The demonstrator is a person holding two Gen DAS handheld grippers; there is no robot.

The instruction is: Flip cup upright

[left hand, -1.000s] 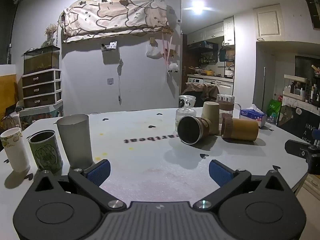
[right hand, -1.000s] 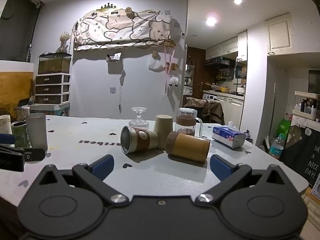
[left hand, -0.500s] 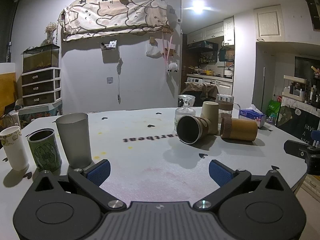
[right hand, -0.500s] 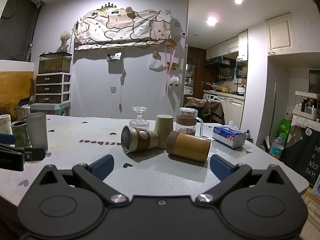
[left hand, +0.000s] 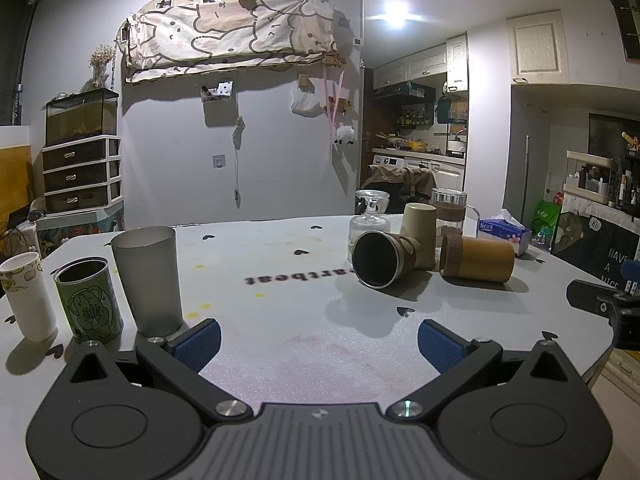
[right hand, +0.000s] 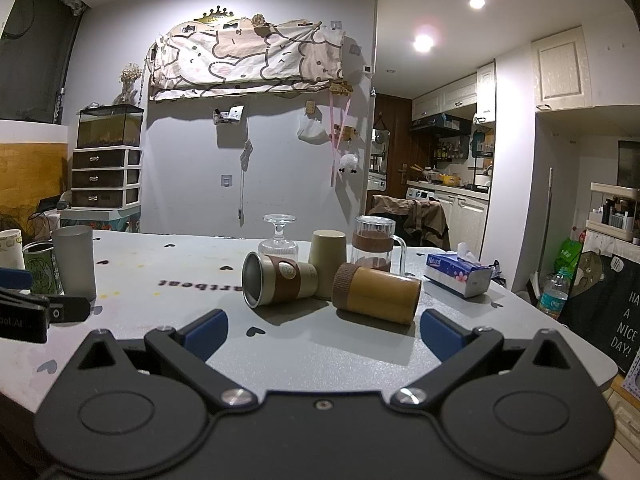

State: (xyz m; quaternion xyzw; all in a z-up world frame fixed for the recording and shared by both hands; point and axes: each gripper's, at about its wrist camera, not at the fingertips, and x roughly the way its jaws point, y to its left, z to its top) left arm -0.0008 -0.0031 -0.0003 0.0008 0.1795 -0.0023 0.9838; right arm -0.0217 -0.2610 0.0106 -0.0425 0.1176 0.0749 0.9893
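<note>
Two cups lie on their sides on the grey table point(left hand: 280, 344): a metal cup with a brown sleeve point(left hand: 384, 254) point(right hand: 278, 278), mouth facing me, and a tan cylinder cup with a brown band point(left hand: 476, 258) point(right hand: 376, 292). A beige cup point(left hand: 420, 230) point(right hand: 328, 262) stands upside down behind them. My left gripper point(left hand: 320, 344) is open and empty, well short of the cups. My right gripper point(right hand: 322, 338) is open and empty, just in front of the tan cup.
An inverted stemmed glass point(right hand: 279, 236) and a glass mug point(right hand: 374, 244) stand behind the cups. A tissue box point(right hand: 458, 274) lies to the right. A grey tumbler point(left hand: 148, 278), a green can point(left hand: 89, 300) and a white paper cup point(left hand: 26, 290) stand upright at left.
Both grippers have crept slightly forward toward the cups. Nothing on the table has moved.
</note>
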